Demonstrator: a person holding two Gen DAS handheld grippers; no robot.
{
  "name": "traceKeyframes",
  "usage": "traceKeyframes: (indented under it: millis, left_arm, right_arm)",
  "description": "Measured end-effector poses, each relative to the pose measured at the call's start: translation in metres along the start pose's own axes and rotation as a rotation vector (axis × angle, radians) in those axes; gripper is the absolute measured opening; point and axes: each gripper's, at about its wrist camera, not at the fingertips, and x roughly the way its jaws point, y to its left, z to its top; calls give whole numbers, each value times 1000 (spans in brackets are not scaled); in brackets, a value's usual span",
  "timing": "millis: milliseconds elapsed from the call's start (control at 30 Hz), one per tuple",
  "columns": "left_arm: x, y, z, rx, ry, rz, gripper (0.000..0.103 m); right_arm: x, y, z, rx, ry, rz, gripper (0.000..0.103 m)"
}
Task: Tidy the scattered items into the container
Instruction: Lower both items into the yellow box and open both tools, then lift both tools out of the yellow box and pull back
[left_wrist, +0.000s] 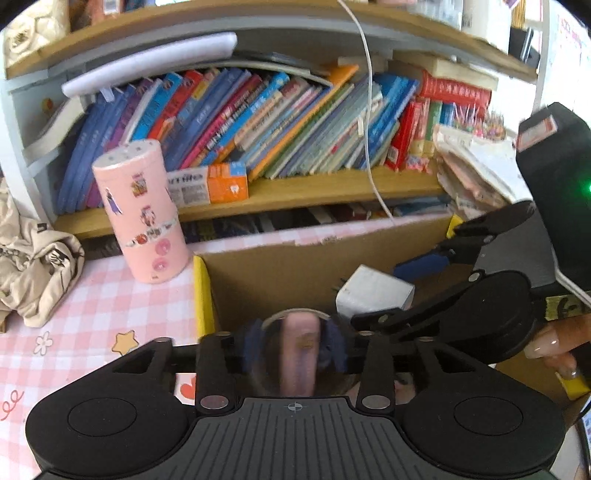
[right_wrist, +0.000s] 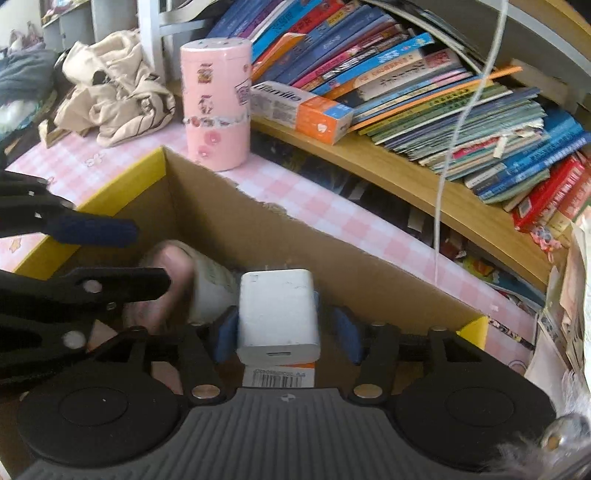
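Note:
An open cardboard box (left_wrist: 280, 273) with yellow rims stands on the pink checked table; it also shows in the right wrist view (right_wrist: 295, 243). My left gripper (left_wrist: 295, 345) is over the box, its blue pads around a blurred pink bottle (left_wrist: 299, 354), which shows inside the box in the right wrist view (right_wrist: 173, 280). My right gripper (right_wrist: 284, 334) is open over the box with a white charger (right_wrist: 277, 314) loose between its pads; the charger also shows in the left wrist view (left_wrist: 373, 293).
A tall pink canister (left_wrist: 142, 210) with stickers stands left of the box. A beige garment (left_wrist: 33, 254) lies at the far left. A bookshelf (left_wrist: 295, 192) full of books runs behind, with a toothpaste box (left_wrist: 208, 184) and a hanging white cable (left_wrist: 369, 110).

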Motion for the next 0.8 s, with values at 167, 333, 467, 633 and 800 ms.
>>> traceKeyframes:
  millis: [167,333,467,633,800]
  left_arm:
    - [-22,-2,-3,-12,-67,-32,69]
    - [-50,-7,-7,-2,-132,-42,80]
    - [-74,-4,-13,-24,-177,-54,85]
    - [-105,3,-25,-61,-226,-49,90]
    - [-131,7,-41,-77,-257,-29,94]
  right_arm:
    - [-16,-1,-3,29,-40,-2,74]
    - [-33,6,-7,54,-67,1,76]
    - [-54,11,-13,103,-110,-13,76]
    - [-88,18,-22,170,-186,-47,78]
    - [-118,30,-34,225,-251,-77,81]
